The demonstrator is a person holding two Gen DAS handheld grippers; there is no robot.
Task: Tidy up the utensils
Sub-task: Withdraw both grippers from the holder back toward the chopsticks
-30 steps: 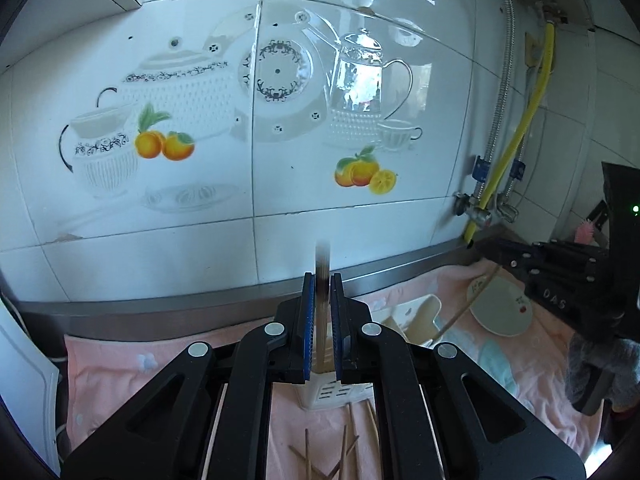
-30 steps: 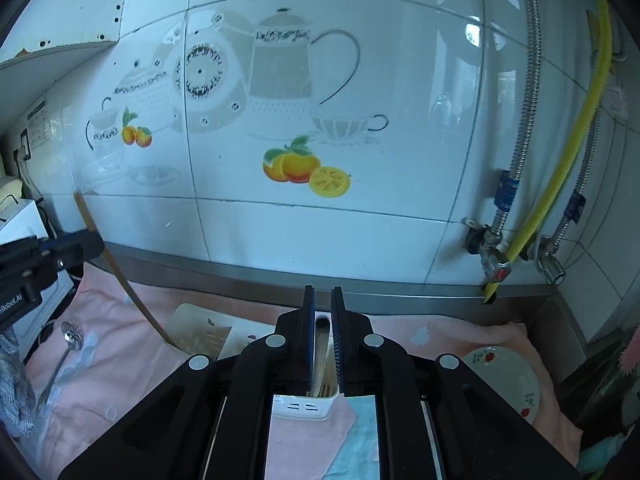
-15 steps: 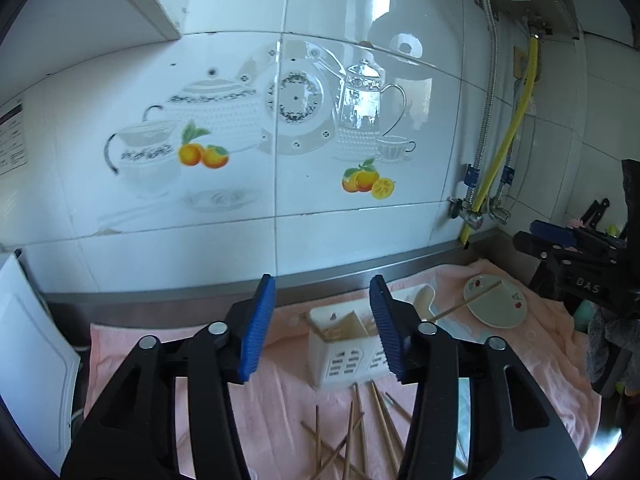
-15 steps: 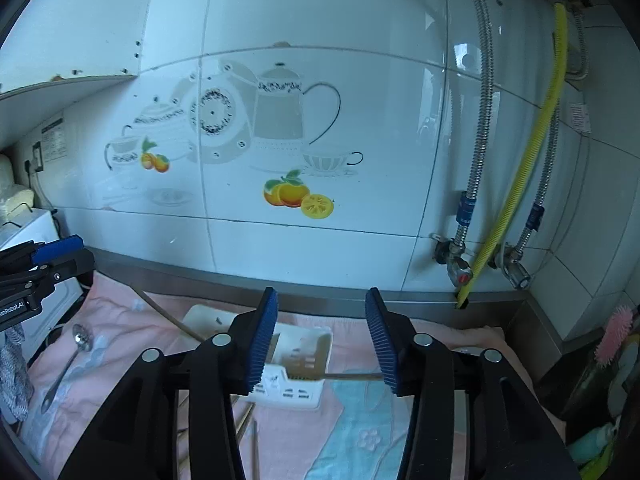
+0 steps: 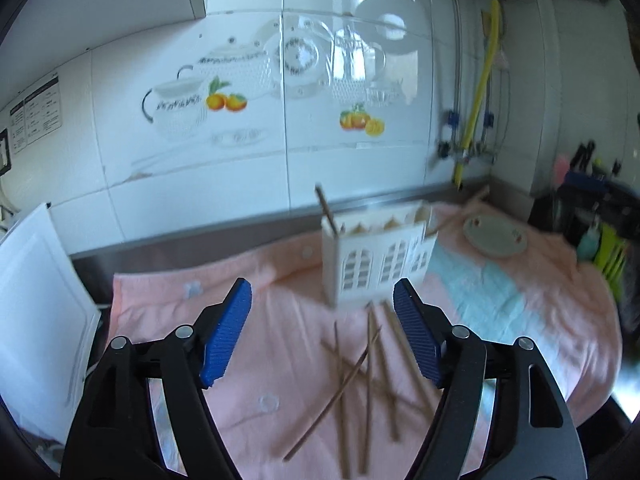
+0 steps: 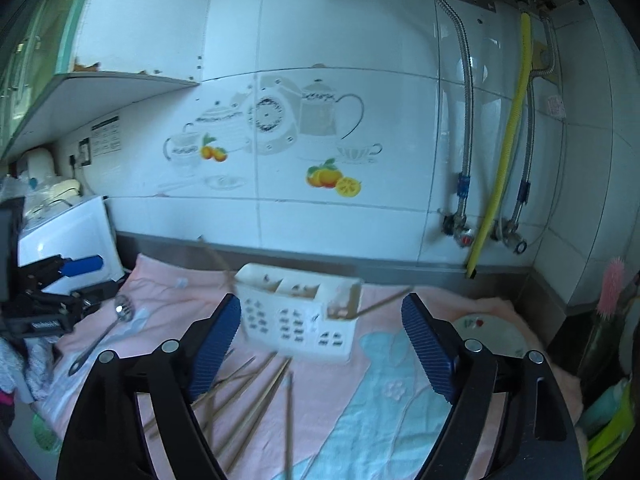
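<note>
Left claw [image 5: 322, 330] and right claw [image 6: 321, 342], jaws just opened, stand spread and empty, leaving one chopstick at each end of the holder [image 6: 298, 314]; loose chopsticks [image 5: 370, 364] await on the bench.

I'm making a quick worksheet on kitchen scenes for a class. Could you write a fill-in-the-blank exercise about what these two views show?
1. The loose chopsticks lie on a ____ towel.
2. The white utensil caddy stands in front of the ____ wall.
3. The spoon lies to the ____ of the caddy in the right wrist view.
4. The right tongs hold ____ between their blue pads.

Missing words: pink; tiled; left; nothing
</note>
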